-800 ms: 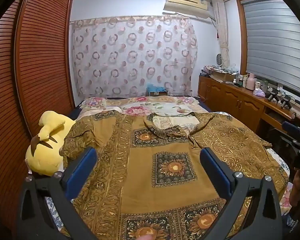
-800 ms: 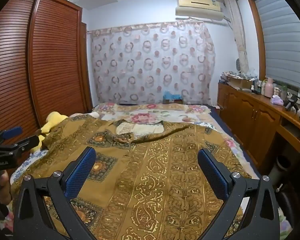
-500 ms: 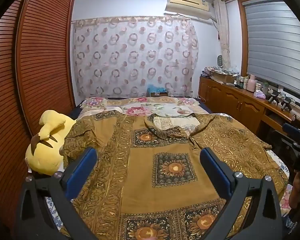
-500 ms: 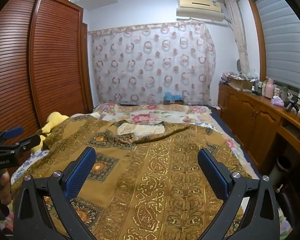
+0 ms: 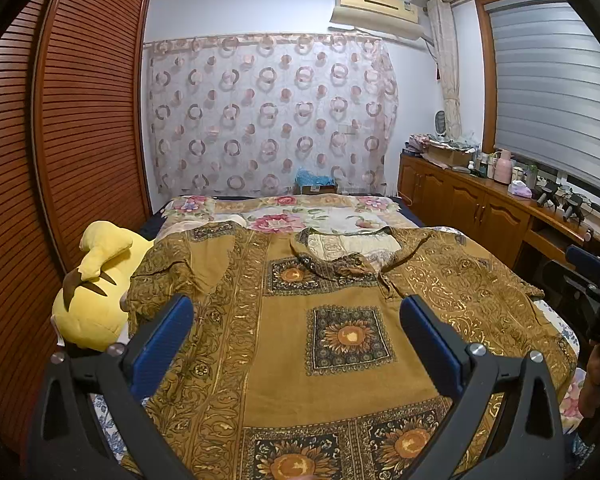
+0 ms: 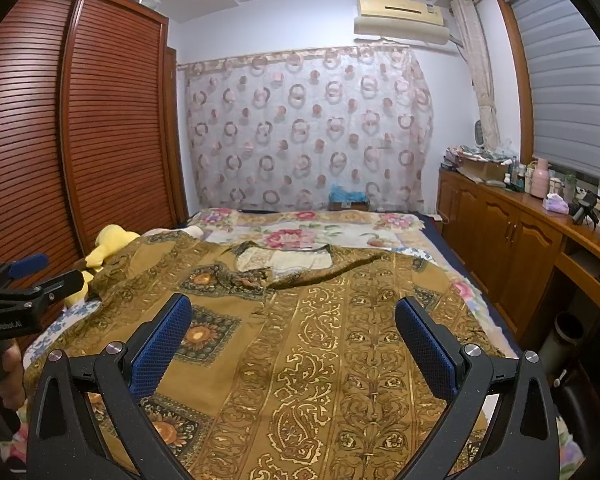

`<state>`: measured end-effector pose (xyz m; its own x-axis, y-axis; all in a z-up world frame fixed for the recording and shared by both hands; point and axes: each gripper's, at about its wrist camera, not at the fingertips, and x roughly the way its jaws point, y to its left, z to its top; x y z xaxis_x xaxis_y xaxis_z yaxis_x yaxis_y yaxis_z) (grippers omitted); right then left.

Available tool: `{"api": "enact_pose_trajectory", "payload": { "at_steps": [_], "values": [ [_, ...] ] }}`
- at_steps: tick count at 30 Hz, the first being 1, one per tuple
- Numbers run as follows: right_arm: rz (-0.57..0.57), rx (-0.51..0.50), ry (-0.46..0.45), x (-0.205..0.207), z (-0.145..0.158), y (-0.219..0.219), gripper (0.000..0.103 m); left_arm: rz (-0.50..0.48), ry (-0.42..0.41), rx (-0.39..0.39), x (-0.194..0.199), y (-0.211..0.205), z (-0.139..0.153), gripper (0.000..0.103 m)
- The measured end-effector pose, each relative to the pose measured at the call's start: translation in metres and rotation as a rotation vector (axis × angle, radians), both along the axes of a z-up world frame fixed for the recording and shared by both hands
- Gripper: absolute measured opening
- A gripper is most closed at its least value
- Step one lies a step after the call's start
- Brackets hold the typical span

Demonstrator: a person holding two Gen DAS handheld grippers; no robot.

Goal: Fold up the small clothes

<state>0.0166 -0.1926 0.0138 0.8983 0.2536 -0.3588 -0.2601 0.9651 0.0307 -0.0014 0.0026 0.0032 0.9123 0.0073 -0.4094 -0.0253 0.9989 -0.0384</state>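
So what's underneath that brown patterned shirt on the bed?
The brown patterned shirt lies spread on a floral bedspread, which shows beyond the collar and along the edges. Whatever lies under its middle is covered.

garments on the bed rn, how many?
1. A brown-gold patterned shirt lies spread flat on the bed, collar toward the curtain, below both open tools: left tool, right tool. Anything under it would be hidden.

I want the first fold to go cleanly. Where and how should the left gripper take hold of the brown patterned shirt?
Probably at the left sleeve's outer edge, coming in from the plush toy side. The brown patterned shirt lies flat, front up, sleeves spread, so that free edge is easiest to pinch. The left gripper is open above it.
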Motion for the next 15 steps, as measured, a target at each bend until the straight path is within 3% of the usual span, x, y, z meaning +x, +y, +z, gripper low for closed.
{"api": "enact_pose_trajectory", "payload": {
  "at_steps": [15],
  "values": [
    [0.0,0.0,-0.001,0.0,-0.0005,-0.0005,0.103,0.0,-0.002,0.001,-0.0006,0.0,0.0003,0.103]
  ]
}}
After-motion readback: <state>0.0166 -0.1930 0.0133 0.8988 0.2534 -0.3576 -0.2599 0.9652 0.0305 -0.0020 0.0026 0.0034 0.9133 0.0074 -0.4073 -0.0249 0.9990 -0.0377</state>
